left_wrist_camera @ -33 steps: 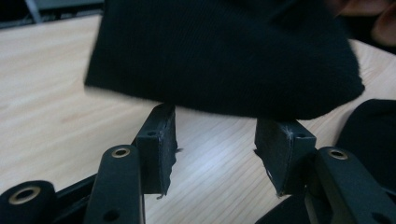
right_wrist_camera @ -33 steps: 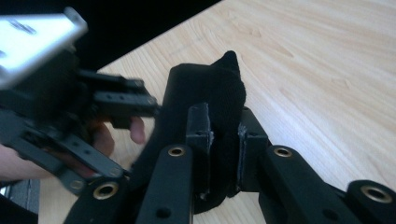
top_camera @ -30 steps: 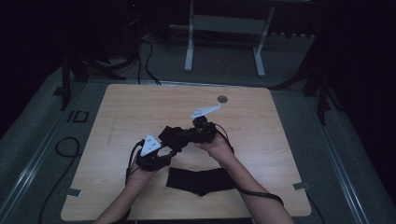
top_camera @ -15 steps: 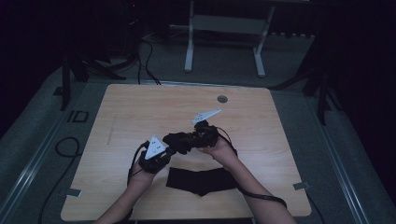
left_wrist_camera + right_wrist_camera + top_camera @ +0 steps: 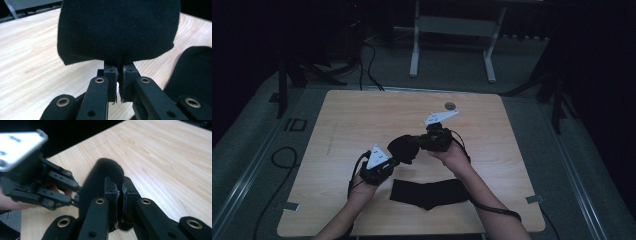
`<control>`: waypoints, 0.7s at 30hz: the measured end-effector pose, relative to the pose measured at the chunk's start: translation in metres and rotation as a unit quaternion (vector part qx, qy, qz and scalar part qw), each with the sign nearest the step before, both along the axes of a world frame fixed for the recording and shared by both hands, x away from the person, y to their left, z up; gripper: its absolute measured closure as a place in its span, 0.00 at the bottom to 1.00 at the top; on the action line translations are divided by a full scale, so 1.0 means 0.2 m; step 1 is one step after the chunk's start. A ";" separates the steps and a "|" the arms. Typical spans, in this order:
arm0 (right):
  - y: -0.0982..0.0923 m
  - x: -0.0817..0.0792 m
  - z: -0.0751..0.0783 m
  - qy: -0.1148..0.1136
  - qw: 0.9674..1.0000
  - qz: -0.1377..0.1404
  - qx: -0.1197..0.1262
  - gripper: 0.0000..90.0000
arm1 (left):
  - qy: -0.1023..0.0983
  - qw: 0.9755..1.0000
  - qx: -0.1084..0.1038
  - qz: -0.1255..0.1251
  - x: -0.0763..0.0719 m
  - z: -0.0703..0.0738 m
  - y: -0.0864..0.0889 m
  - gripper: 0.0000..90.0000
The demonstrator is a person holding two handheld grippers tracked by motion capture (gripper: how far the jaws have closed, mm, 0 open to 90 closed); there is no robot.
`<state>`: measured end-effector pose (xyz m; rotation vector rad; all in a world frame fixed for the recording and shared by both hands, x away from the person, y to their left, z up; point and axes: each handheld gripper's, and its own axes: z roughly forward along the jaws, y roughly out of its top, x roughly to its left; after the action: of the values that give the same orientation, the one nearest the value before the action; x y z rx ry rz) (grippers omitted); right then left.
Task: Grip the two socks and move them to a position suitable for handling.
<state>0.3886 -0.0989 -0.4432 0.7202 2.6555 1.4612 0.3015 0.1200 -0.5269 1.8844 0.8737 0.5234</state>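
Two grippers up over a wooden table [image 5: 362, 115], one in each hand, both biting the same black cloth [image 5: 403, 147].

Left gripper [image 5: 119, 72]: jaws squeezed nearly together, just a thin slit in between, with an edge of the black cloth pinched in that slit. Cloth spreading wide right above the fingertips, hanging clear of the wood. Seen from high up [image 5: 393, 159], low and to the left, with a grey three-cornered plate on top.

Right gripper [image 5: 119, 188]: jaws have just been closing, now pressed tight with a fold of the same black cloth caught between. Rolled hump of cloth sitting just past the fingertips. Other gripper off to the left of these fingers, touching the same cloth from its far side. From high up [image 5: 416, 142], a bit higher and farther back than the left one.

Cloth bunched into a small dark lump between the two sets of fingertips, lifted off the table.

Second black cloth [image 5: 429, 192] lying flat on the wood, below both grippers, near the close edge, not touching the fingers. Also seen dark and soft just to the right of the left fingers [image 5: 192, 72].

Small round grey thing [image 5: 450, 105] far beyond the fingertips, well apart, near the far edge.
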 end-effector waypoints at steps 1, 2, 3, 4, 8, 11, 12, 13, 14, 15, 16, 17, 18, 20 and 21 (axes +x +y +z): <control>0.00 0.00 0.01 0.001 1.000 0.002 0.001 0.95 | -0.002 1.000 0.002 0.002 0.00 0.00 0.00 0.95; 0.01 -0.01 0.02 0.000 1.000 0.003 0.000 0.95 | 0.001 1.000 -0.001 0.000 0.00 0.00 0.00 0.95; 0.01 -0.01 0.02 -0.004 1.000 0.002 -0.002 0.95 | 0.004 1.000 -0.002 0.000 0.01 0.00 0.00 0.95; 0.01 -0.01 0.02 -0.003 1.000 0.002 -0.001 0.95 | 0.001 1.000 0.002 0.004 0.01 0.00 0.00 0.95; 0.02 -0.02 0.03 0.002 1.000 0.007 0.009 0.95 | -0.004 1.000 0.006 -0.004 0.01 -0.01 0.00 0.94; 0.03 -0.03 0.05 0.004 1.000 0.017 0.017 0.95 | 0.005 1.000 0.005 0.002 0.00 -0.01 -0.01 0.96; 0.04 -0.03 0.05 0.002 1.000 0.017 0.016 0.95 | 0.005 1.000 0.002 0.003 0.00 -0.01 -0.01 0.96; 0.05 -0.03 0.06 0.000 1.000 0.015 0.014 0.95 | 0.009 1.000 0.001 0.001 0.01 -0.01 -0.01 0.96; 0.05 -0.03 0.06 0.000 1.000 0.015 0.015 0.95 | 0.012 1.000 -0.004 0.003 0.01 -0.01 0.00 0.96; 0.05 -0.03 0.05 0.003 1.000 0.014 0.017 0.95 | 0.012 1.000 -0.007 0.003 0.01 0.00 0.00 0.96; 0.04 -0.03 0.05 0.001 1.000 0.013 0.014 0.95 | 0.015 1.000 -0.016 -0.002 0.01 0.00 0.01 0.96; 0.04 -0.03 0.04 -0.007 1.000 0.009 0.005 0.95 | 0.013 1.000 -0.016 0.003 0.01 0.00 0.01 0.96; 0.04 -0.03 0.02 -0.022 1.000 -0.003 -0.012 0.95 | 0.014 1.000 -0.014 0.004 0.01 0.01 0.01 0.96; 0.01 0.00 -0.03 -0.015 0.999 -0.025 -0.022 0.95 | 0.015 1.000 -0.008 0.008 0.00 0.01 0.01 0.96; -0.01 0.01 -0.06 -0.008 0.999 -0.036 -0.027 0.95 | 0.018 1.000 0.002 0.008 0.00 0.01 0.01 0.96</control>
<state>0.3910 -0.1000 -0.4545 0.7864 2.6174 1.3672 0.3025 0.1212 -0.5252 1.8977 0.9130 0.5032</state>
